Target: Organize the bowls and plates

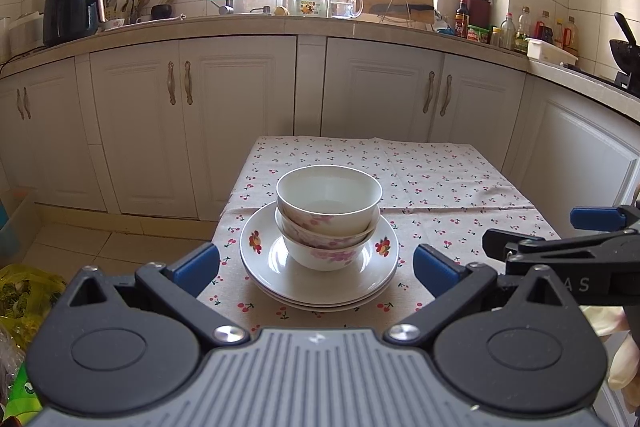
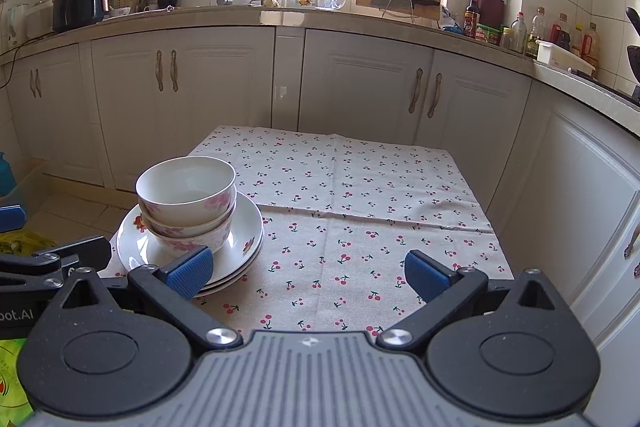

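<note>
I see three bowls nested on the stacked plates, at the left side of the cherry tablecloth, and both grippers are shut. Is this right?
Not quite: both grippers are open. The left wrist view shows the left gripper spread wide, the right wrist view the right gripper likewise. The bowls, plates and tablecloth are as described.

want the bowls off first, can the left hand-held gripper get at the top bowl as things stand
Probably yes. The left hand-held gripper is open and faces the stack head-on; the top bowl sits uppermost and uncovered. The right hand-held gripper is off to the side.
</note>
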The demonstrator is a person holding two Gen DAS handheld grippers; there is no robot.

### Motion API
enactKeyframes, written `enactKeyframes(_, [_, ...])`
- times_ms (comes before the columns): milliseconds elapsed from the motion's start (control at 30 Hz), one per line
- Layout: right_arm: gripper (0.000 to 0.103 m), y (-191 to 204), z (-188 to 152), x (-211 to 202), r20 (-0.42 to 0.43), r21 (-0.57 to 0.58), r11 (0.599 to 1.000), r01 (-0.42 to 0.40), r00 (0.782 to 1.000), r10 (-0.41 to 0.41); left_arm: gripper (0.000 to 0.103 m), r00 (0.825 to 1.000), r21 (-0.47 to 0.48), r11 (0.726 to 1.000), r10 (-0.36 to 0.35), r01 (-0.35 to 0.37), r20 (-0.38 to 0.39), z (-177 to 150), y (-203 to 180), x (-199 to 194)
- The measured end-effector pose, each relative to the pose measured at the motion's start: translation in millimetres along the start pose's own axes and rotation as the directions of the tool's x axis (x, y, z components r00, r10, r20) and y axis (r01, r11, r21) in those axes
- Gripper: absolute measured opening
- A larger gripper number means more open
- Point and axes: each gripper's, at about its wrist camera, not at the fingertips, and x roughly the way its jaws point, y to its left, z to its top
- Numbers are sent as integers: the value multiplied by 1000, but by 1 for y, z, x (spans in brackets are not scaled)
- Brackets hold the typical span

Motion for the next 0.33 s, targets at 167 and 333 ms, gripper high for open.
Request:
enactKeyframes(167, [103,0,0,0,1,-1,1000,2,1000,-2,102,1000,0,1000,3,-3,1,0,-1,0])
enactKeyframes(333, [103,-1,0,-1,4,0,1000,6,1000,-6,102,1000,-4,1000,3,-3,2,0,-2,0])
